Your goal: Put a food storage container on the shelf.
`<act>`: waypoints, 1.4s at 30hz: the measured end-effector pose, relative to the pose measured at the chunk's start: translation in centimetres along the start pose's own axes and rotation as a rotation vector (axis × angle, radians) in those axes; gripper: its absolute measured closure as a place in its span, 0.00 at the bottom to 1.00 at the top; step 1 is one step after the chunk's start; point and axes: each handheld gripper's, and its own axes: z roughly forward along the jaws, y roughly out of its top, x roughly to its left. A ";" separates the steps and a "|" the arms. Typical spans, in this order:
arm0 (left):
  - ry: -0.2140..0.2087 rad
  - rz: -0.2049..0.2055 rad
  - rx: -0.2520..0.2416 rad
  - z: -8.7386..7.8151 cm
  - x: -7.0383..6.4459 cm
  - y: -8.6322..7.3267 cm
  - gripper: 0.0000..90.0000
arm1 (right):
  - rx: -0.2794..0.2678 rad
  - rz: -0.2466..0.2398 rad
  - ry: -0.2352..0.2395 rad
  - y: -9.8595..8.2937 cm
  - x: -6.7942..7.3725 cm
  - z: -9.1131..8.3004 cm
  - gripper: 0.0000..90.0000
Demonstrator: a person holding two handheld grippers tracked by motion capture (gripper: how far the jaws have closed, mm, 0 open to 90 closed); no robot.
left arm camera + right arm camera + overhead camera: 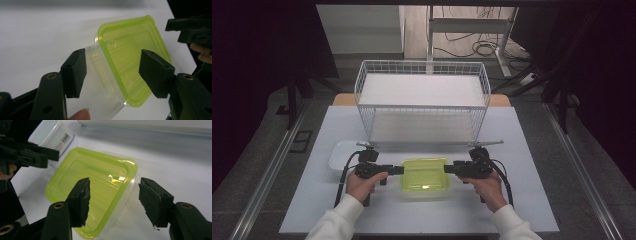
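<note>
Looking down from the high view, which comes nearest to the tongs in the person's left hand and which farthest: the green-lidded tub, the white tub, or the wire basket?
1. Clear plastic tub with the yellow-green lid: nearest, right at the tips of the left tongs, on their right.
2. White plastic tub: next, just behind the tongs, to their left.
3. White wire basket: farthest, at the back of the table.

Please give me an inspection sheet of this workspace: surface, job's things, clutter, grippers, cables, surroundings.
Surface: white table, bare at the front.
Job's things: clear box with green lid, lid on, between both grippers.
Clutter: white container at the left; wire basket behind.
Grippers: left gripper and right gripper open, jaws astride the box ends, not closed on it.
Cables: black cable trails from each gripper.
Surroundings: grey floor, loose wires beyond.
</note>
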 end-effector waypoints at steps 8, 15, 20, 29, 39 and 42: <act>-0.031 -0.012 0.031 1.0 0.3 -0.3 0.52 | 0.035 0.052 0.026 -0.5 -0.8 0.9 0.53; -0.051 -0.041 0.045 1.3 1.1 -0.6 0.58 | 0.068 0.092 0.056 -0.8 -1.2 1.7 0.60; -0.086 -0.046 0.056 1.7 1.0 -0.6 0.67 | 0.081 0.124 0.075 -0.9 -1.4 2.1 0.70; -0.071 -0.058 0.024 1.5 -0.1 -0.8 0.84 | 0.065 0.213 0.122 -1.4 -1.9 1.7 0.84; -0.101 -0.023 -0.027 0.3 -0.7 -0.9 0.87 | 0.026 0.149 0.129 -1.1 -1.1 0.5 0.87; -0.096 0.004 -0.050 -0.3 -1.3 -0.7 0.87 | 0.008 0.115 0.123 -0.8 -0.6 0.0 0.87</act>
